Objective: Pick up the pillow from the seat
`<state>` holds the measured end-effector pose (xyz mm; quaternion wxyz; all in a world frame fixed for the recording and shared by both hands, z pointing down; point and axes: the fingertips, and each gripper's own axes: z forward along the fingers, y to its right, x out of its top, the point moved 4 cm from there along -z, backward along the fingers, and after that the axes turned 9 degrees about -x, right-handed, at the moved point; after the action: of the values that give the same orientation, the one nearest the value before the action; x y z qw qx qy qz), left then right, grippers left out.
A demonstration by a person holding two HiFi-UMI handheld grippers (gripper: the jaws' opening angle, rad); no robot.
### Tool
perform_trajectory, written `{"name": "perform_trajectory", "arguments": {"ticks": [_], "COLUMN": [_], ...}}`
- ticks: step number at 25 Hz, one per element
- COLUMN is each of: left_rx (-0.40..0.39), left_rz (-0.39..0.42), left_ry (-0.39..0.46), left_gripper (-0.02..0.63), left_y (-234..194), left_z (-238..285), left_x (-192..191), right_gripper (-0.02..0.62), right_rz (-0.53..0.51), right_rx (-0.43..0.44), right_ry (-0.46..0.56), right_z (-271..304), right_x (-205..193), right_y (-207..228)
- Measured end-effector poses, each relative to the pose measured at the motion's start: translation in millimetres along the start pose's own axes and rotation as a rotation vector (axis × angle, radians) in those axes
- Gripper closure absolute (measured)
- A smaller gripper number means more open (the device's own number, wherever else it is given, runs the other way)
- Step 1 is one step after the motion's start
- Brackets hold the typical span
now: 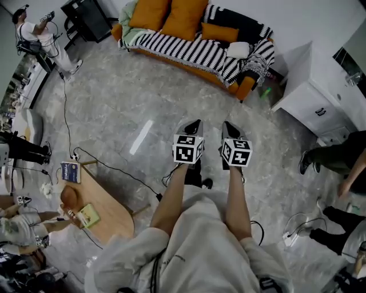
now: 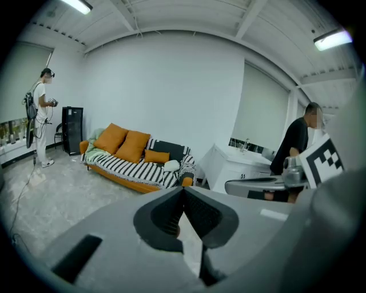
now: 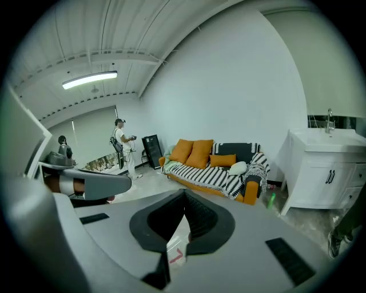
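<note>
Left gripper (image 2: 183, 190): the jaws are seen pressed together, tip to tip, and nothing is held between them.
Right gripper (image 3: 184, 194): the jaws are likewise closed on each other, and nothing is pinched.
Pose of the tools: both are held side by side in front of the person, near each other but apart, and are pointed slightly downward toward the sofa (image 1: 194, 52).
Sofa: an orange frame is covered by a black-and-white striped throw. It is set against the far wall, well apart from both grippers, with grey marbled floor (image 1: 148, 103) between.
White pillow (image 1: 238, 50): it is laid on the seat near the sofa's right end as seen in the head view, just beside the striped armrest.
Small orange pillow (image 1: 219, 32): it is propped against the dark backrest, just behind and left of the white pillow.
Large orange pillows (image 1: 184, 17): 2 are leaned side by side against the backrest on the sofa's left half.
White cabinet (image 1: 311, 94): it is placed to the right of the sofa, and a tap is seen on its top in the right gripper view.
Wooden table (image 1: 106, 209): it is seen at the lower left of the head view, with a blue item (image 1: 70, 171) at its near corner.
Other people: 1 person (image 1: 37, 34) is seen standing at the far left, near a black cabinet (image 1: 88, 17); legs (image 1: 331, 157) of others are seen at the right edge.
</note>
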<state>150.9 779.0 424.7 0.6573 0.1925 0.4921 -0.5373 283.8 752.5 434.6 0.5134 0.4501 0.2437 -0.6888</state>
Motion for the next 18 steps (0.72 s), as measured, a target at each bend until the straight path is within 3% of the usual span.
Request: {"name": "perform_trajectory", "arguments": {"ticks": [3,14,18], "left_rx": [0.015,-0.011,-0.004], "left_rz": [0.002,0.002,0.022], "left_ry": [0.02,0.087,0.088], "left_gripper": [0.597,0.597,0.597], "left_y": [-9,-40,-61], "left_z": [16,98,119], "left_x": [19,104,133], "right_gripper": [0.589,0.589,0.589], "right_rz": [0.024,-0.026,-0.001], "right_rx": [0.021,-0.04,-0.048], "right_ry": [-0.007,-0.007,0.005], "right_z": [14,81,109], "right_x": [15,80,108], "right_y": [8,58,69]}}
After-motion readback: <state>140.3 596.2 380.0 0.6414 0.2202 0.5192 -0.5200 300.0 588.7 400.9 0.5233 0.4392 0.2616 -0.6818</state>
